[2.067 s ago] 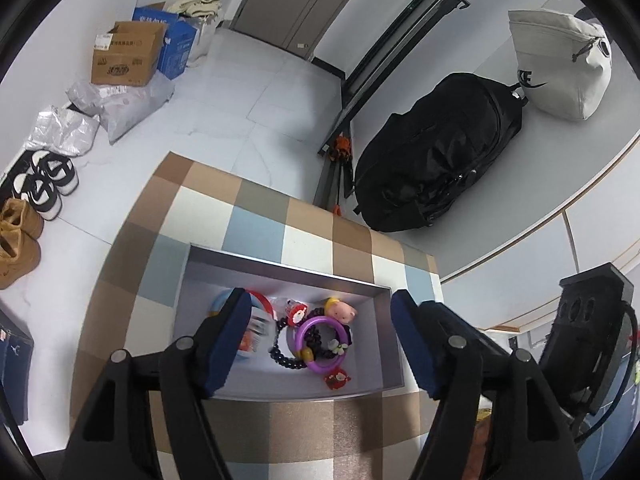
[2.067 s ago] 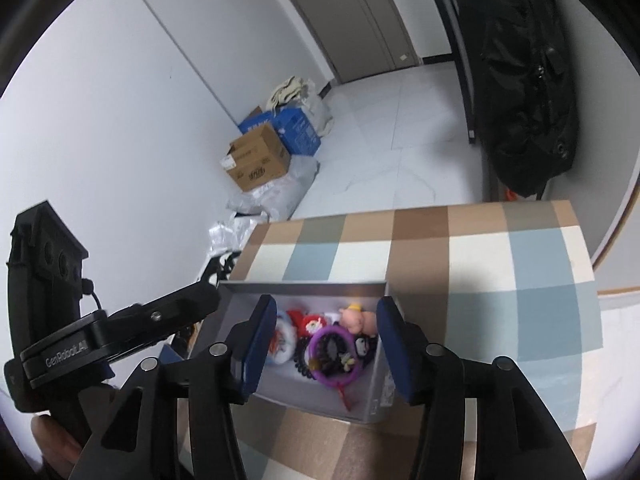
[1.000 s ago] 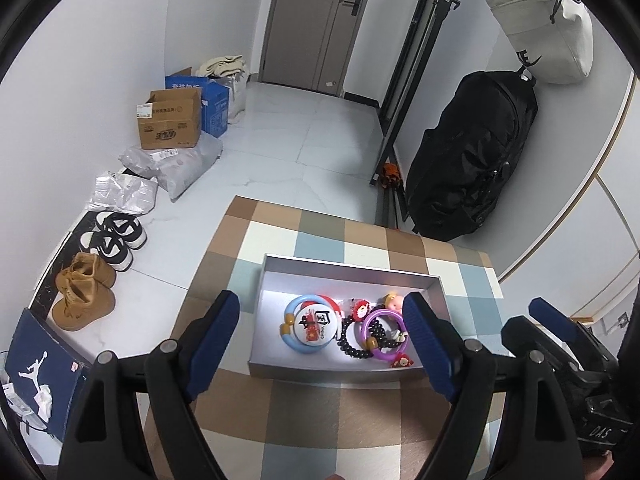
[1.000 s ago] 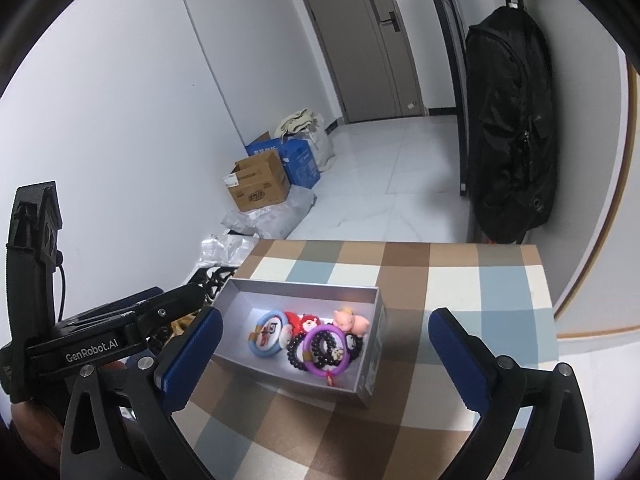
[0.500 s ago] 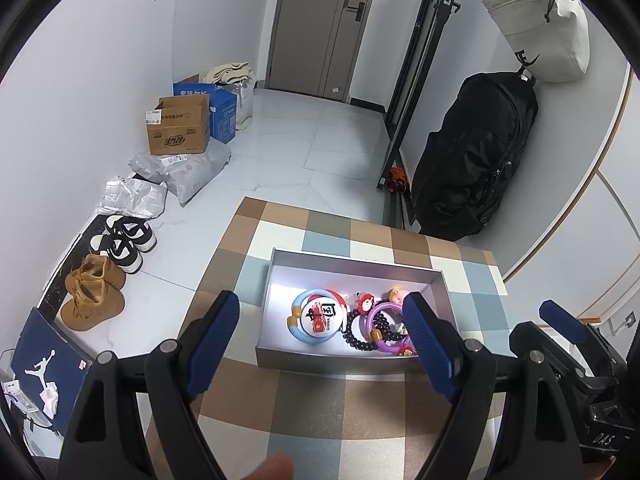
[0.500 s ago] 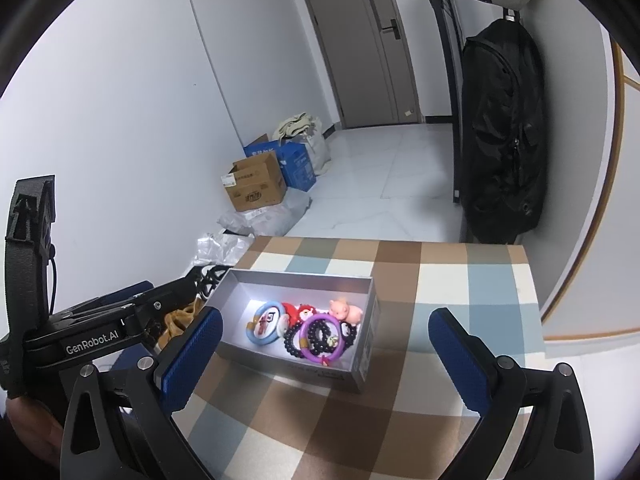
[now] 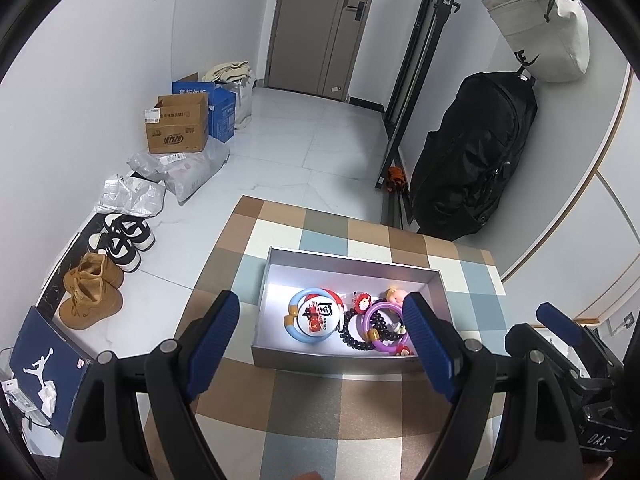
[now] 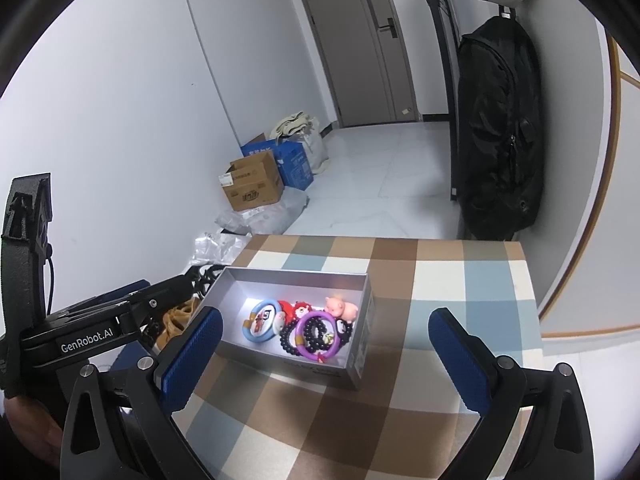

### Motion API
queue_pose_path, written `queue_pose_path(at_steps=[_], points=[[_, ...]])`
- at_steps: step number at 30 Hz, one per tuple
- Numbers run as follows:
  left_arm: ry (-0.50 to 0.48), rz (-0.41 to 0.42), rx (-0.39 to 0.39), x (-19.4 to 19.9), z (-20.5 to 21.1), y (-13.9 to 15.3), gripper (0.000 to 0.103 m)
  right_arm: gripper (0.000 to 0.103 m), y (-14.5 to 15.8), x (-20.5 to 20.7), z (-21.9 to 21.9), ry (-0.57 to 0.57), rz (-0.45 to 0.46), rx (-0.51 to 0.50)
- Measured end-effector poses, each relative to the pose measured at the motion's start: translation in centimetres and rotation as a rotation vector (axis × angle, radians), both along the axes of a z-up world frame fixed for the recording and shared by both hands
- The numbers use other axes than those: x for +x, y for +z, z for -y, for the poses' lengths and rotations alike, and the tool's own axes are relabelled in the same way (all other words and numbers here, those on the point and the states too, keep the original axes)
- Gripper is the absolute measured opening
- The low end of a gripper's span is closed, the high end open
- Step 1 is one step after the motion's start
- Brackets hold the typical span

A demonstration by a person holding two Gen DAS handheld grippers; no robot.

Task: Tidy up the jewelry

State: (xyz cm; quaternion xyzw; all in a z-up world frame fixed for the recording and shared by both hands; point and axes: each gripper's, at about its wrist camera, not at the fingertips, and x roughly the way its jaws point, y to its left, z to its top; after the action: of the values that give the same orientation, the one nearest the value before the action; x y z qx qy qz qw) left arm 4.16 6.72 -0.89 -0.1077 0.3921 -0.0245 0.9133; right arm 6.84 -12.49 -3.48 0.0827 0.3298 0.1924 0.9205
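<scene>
Both hand-held grippers, left and right, hang open and empty above the desk, well back from our work. Ahead of them sits the box, with the bracelets, blue ring and pig charm all inside. We judge the organizing nearly done, since nothing lies loose outside.
</scene>
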Motion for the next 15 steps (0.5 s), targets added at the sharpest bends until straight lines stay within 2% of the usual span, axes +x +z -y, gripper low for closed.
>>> queue_pose_path(at_steps=[15], points=[[-0.029,-0.007,-0.013,0.08,0.2,0.01,0.08,0.103,-0.19,0.34,-0.05,-0.003,-0.015,0.003]])
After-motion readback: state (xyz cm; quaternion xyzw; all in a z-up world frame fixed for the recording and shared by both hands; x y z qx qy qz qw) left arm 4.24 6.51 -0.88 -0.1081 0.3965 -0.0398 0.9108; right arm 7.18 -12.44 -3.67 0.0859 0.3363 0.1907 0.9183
